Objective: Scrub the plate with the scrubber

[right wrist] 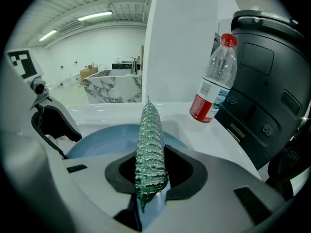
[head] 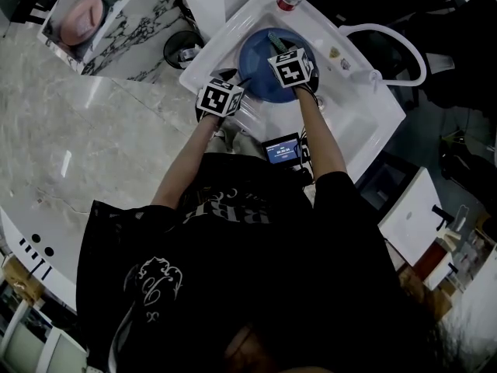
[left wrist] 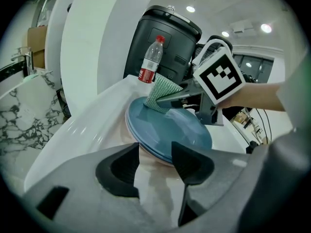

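**White basin station: plate, scrubber, two hand-held grippers**

Setting: a white basin (head: 365,123) set beside a grey marble-patterned surface (head: 78,130), in a bright room with ceiling lights.

1. Plate (left wrist: 170,127). Blue and round, it lies in the basin directly ahead of the left gripper (left wrist: 155,152). Its near rim sits just beyond that gripper's tips, and its far part is under the right gripper (right wrist: 153,171).

2. Scrubber (right wrist: 148,130). Green mesh, seen edge-on and upright, it is pinched between the right gripper's jaws and stands out past their tips. In the left gripper view its lower edge meets the far side of the plate's face.

3. Right gripper. Its jaws are pressed together on the scrubber. It is held over the plate, across from the left gripper.

4. Left gripper. Its jaws are spread and nothing is pinched. Pale basin surface shows in the gap, with the plate's rim just in front.

5. Bottle (right wrist: 214,81). Clear plastic with a red cap and red label, it stands upright on the basin's far edge, beyond the right gripper and to its right.

6. Black housing (left wrist: 170,38). Large and dark, it stands behind the bottle.

7. White curved hose (head: 388,37). It sits at the basin's side, right of the right gripper.

8. Small lit screen (head: 281,150). It is near the person's body, behind both grippers.
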`<state>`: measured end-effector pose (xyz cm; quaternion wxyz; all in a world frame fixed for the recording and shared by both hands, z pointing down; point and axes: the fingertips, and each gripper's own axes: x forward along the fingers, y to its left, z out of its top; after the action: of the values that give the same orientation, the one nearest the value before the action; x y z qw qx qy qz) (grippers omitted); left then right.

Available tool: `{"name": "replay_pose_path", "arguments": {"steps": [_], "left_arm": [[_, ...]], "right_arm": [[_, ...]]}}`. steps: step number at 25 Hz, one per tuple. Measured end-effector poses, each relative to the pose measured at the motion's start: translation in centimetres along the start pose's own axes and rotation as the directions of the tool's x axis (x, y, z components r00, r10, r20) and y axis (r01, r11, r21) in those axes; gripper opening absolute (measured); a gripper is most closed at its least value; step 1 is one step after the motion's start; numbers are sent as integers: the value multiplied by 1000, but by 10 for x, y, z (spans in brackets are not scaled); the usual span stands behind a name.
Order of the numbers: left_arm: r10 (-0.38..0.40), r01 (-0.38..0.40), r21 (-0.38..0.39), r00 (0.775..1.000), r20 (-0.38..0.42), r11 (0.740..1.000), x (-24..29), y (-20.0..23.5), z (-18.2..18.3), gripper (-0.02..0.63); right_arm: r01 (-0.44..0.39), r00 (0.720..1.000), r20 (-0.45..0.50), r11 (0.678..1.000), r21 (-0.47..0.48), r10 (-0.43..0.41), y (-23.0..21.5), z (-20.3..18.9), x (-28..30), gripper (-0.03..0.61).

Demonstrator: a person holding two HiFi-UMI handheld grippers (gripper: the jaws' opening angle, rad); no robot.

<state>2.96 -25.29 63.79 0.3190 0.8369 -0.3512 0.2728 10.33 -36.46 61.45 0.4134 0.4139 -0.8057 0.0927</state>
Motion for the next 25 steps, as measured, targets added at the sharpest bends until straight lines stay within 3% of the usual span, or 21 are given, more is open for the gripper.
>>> {"name": "replay_pose_path", "arguments": {"steps": [5, 11, 14, 17, 20, 25], "left_arm": [[0, 0, 7, 1000, 5, 1000, 1, 0, 0, 216], [3, -3, 12, 1000, 10, 1000, 0, -1, 0, 216], [-26, 25, 29, 1000, 14, 999, -1, -3, 0, 216], [-118, 117, 43, 993, 29, 992, -6, -13, 0, 219], [-167, 171, -39, 981, 94, 984, -15, -14, 7, 221], [-121, 143, -145, 981, 152, 979, -23, 1, 12, 219]], "right_arm": [[-95, 995, 13, 992, -81, 96, 29, 4, -1, 92], [-250, 967, 6, 951, -182, 255, 69, 0, -17, 92], [-333, 941, 3, 929, -162, 338, 86, -4, -27, 92], [-387, 921, -2, 912, -137, 390, 96, -9, -35, 92], [-428, 903, 14, 901, -73, 430, 101, -13, -42, 92], [-513, 858, 39, 856, 59, 512, 111, -22, -56, 91]]}}
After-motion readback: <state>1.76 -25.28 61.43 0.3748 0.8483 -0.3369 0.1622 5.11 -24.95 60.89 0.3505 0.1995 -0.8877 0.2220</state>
